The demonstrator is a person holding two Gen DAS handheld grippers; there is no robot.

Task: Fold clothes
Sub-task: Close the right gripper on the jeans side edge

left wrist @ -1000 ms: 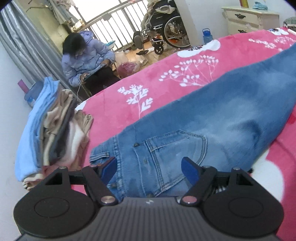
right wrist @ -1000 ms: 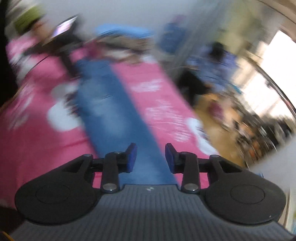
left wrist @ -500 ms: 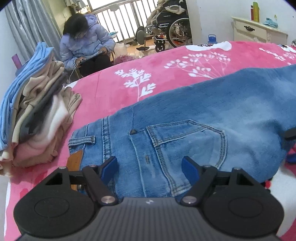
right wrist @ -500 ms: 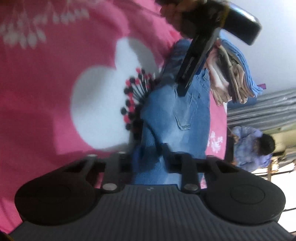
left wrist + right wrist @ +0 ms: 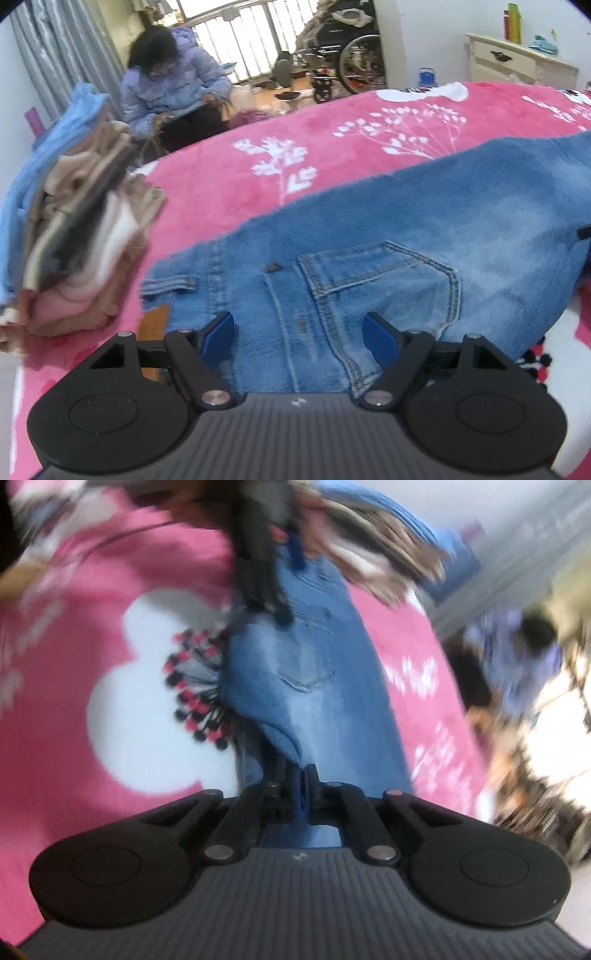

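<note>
Mid-fold: right gripper (image 5: 302, 775) jaws clamped on jeans (image 5: 306, 686) leg, left gripper (image 5: 298, 339) jaws apart over waistband; next, carry leg across.

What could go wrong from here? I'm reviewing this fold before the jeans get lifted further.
1. Only the right gripper is shut on the jeans; the left gripper is open over the waistband, so the fold may skew.
2. The pinch looks like a thin edge of denim, which may slip.
3. The stack of folded clothes sits close beside the waistband and may get knocked.
</note>
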